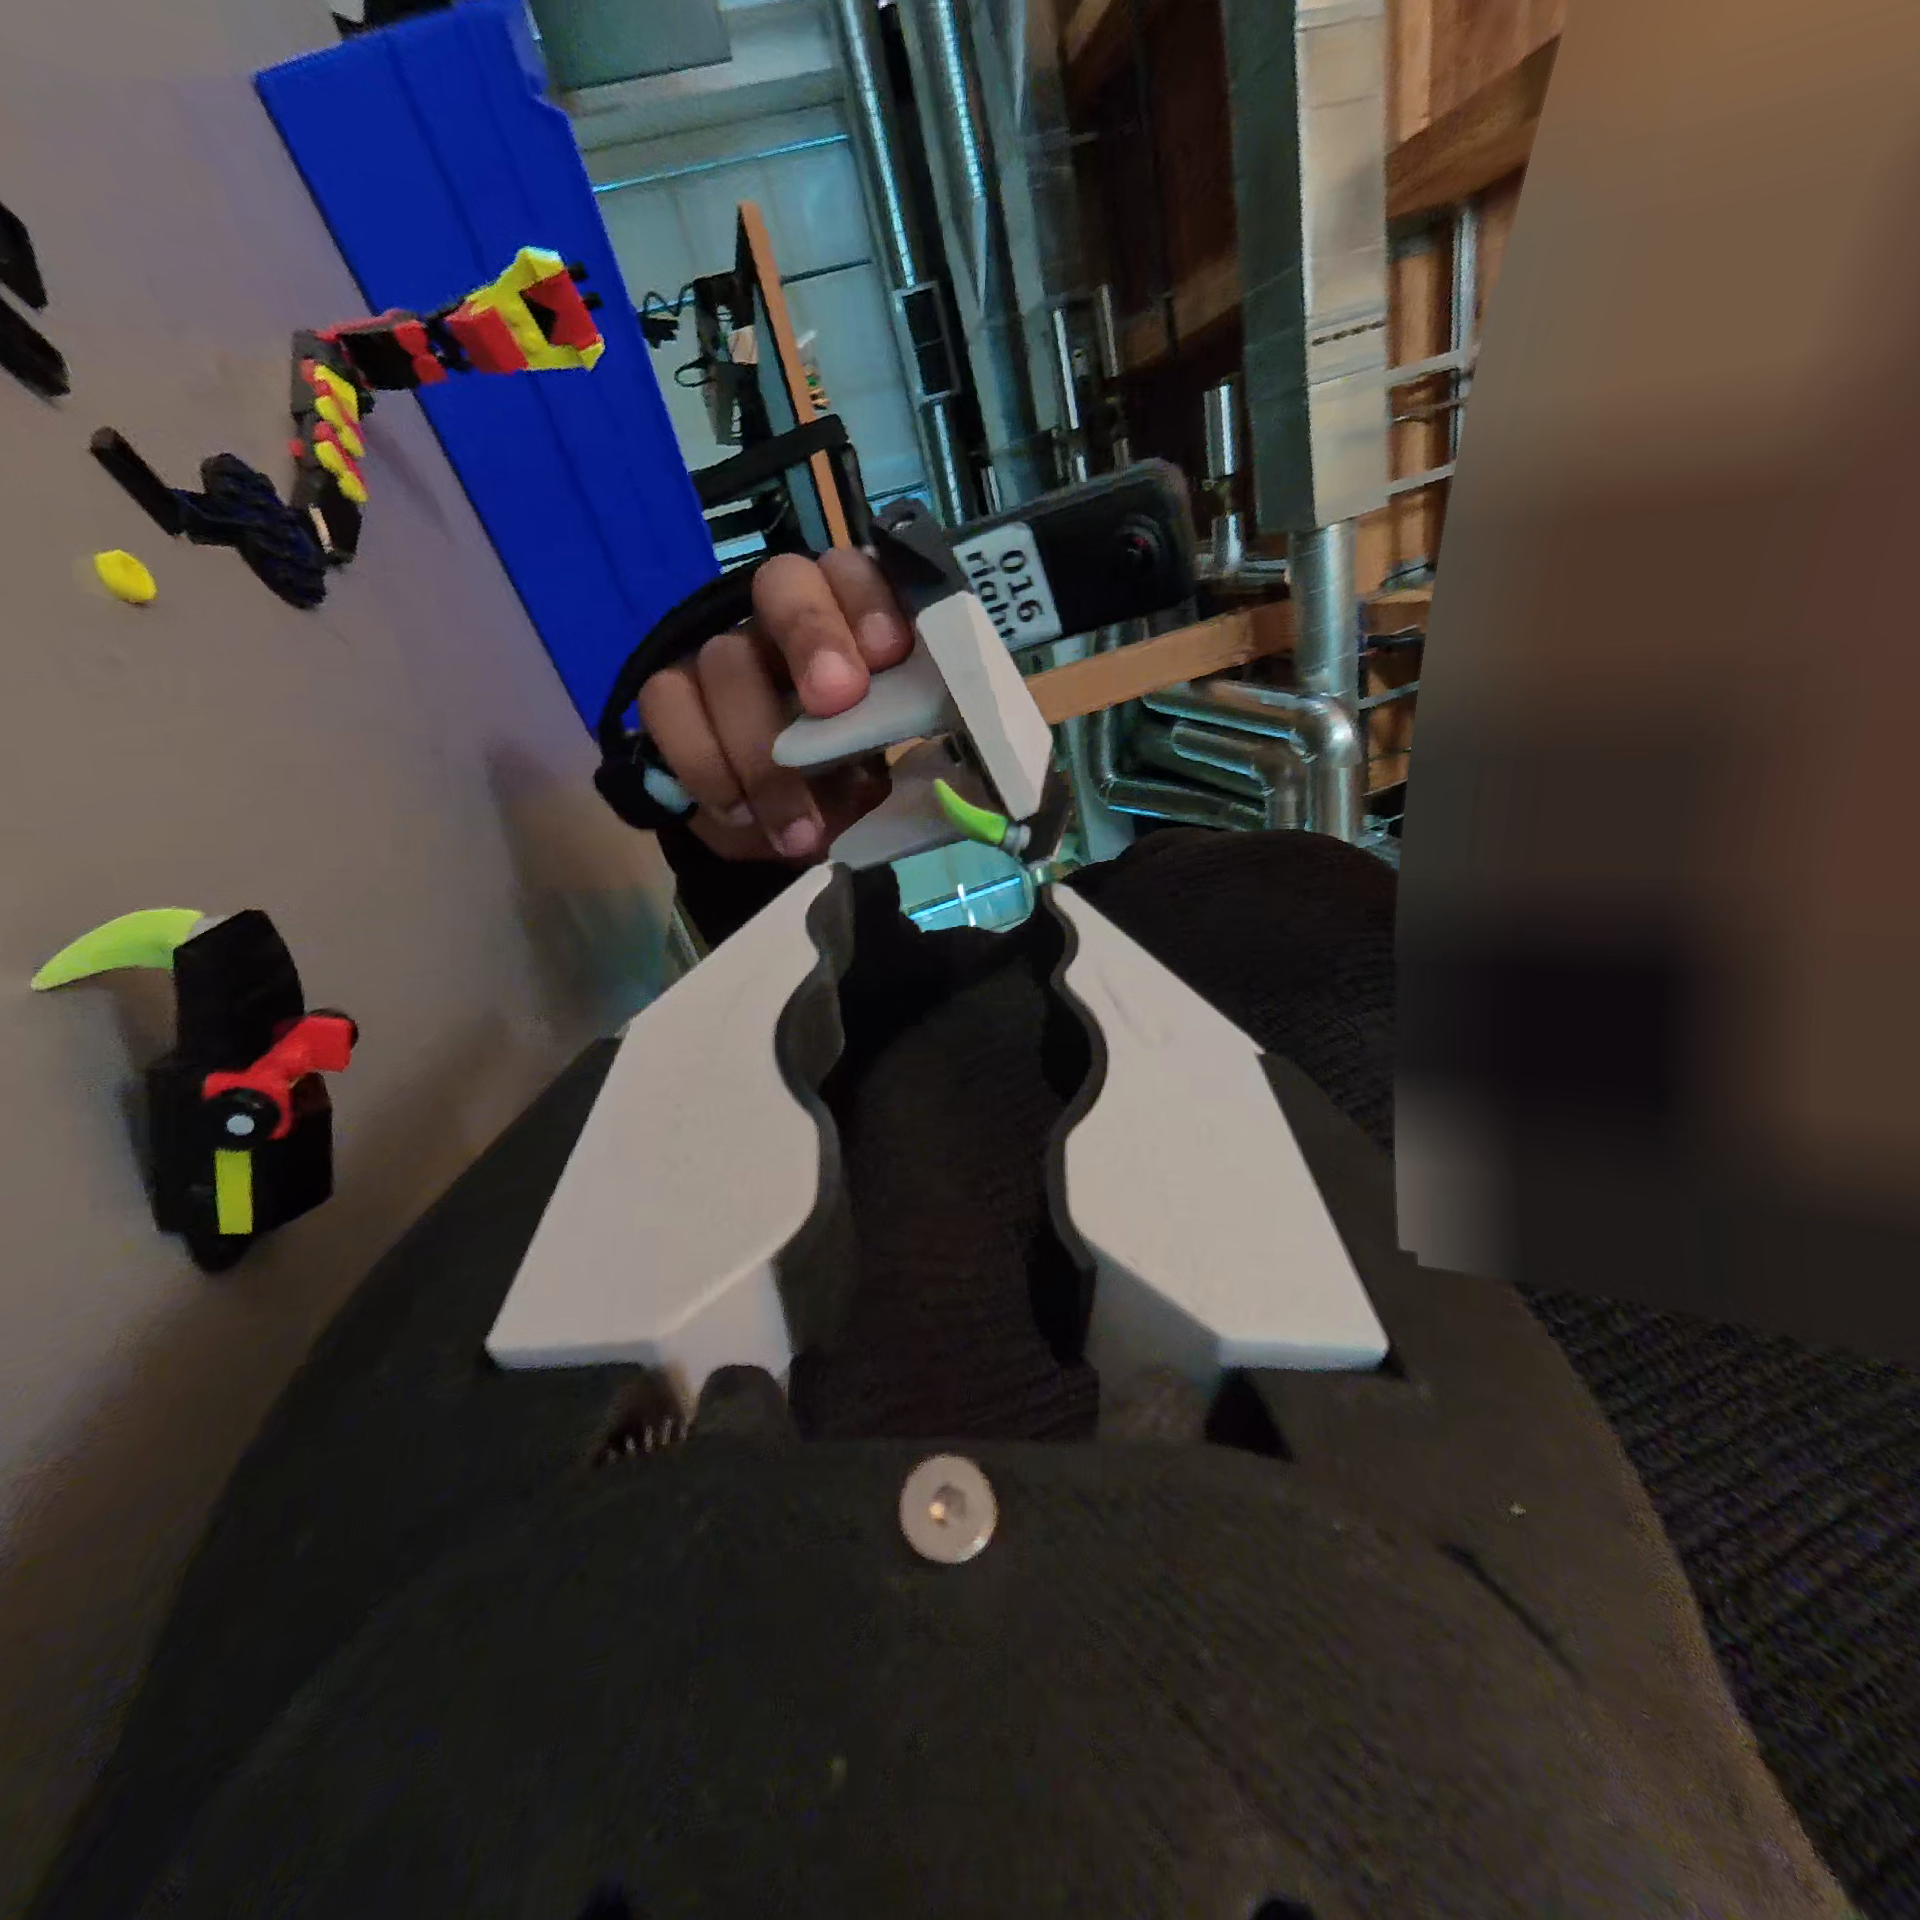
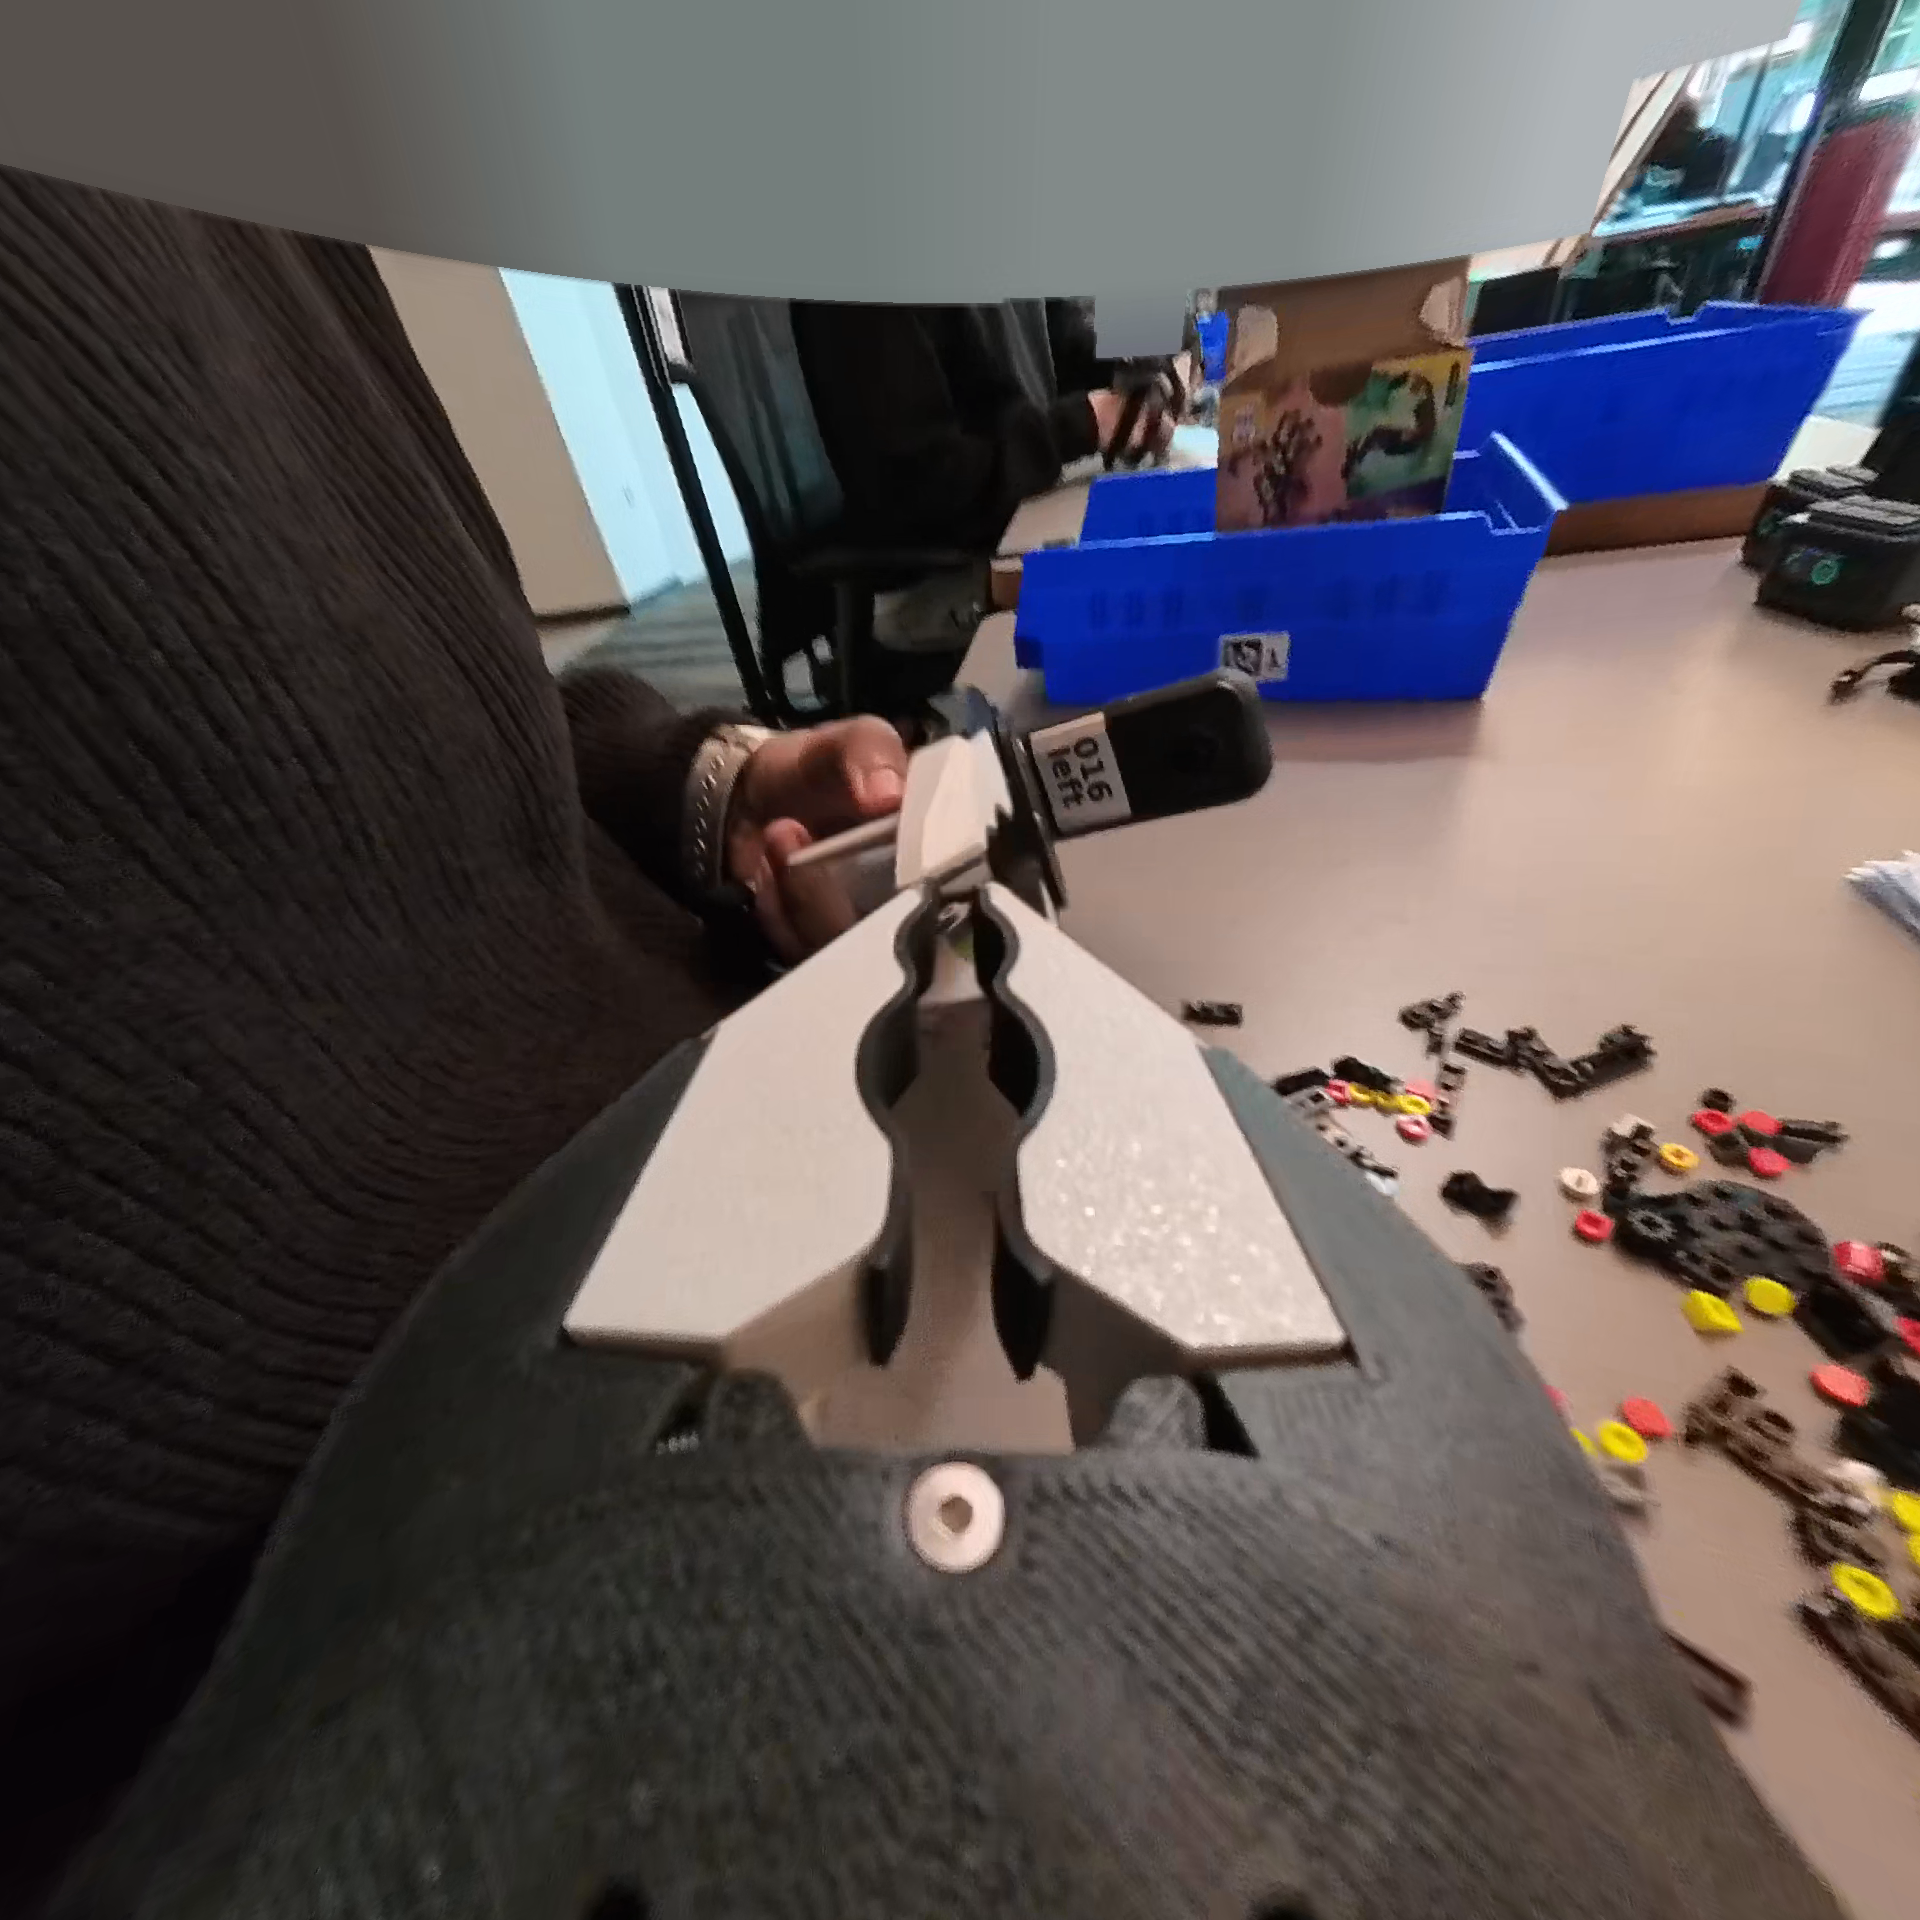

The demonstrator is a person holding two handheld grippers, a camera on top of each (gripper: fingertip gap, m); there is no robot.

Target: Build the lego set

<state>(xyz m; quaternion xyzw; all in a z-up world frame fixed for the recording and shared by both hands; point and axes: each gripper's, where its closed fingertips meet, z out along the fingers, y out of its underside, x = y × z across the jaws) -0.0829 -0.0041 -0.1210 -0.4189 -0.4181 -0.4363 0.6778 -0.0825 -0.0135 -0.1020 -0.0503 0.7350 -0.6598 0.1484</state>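
**Two tongs meet tip to tip over a small green claw piece**

We see the right gripper [image 2: 951, 920] with its fingers drawn nearly together around a small part, of which only a sliver of lime green shows between the tips; the left gripper's grey fingers [image 2: 940, 821] cover the rest. From the left wrist view the part is plainer: a lime-green claw piece [image 1: 966, 810] on a grey stub, clenched in the right gripper [image 1: 1023, 831]. The left gripper [image 1: 951, 883] has its tips a small way apart, the right-hand one at the grey stub; we cannot tell whether it grasps anything, since the contact point is tiny and partly hidden.

Both tools are held in the air close to the person's dark knit sweater [image 2: 260, 779], away from the table [image 2: 1455, 852]. A hand [image 1: 769, 717] wraps the right tool's handle, half covered by a black strap.

Farther out, the left view is tilted, so the table stands like a wall at the left. On it rest a black block with a green horn and red lever [image 1: 234, 1081], a red, yellow and black chain-like assembly [image 1: 436, 364], blurred at its lower end, and a blue bin [image 1: 468, 291]. In the right view, loose black, red and yellow pieces [image 2: 1662, 1247] lie scattered, smeared by blur toward the right edge and cut off there. A lego box [image 2: 1351, 416] stands in a blue bin [image 2: 1278, 603].
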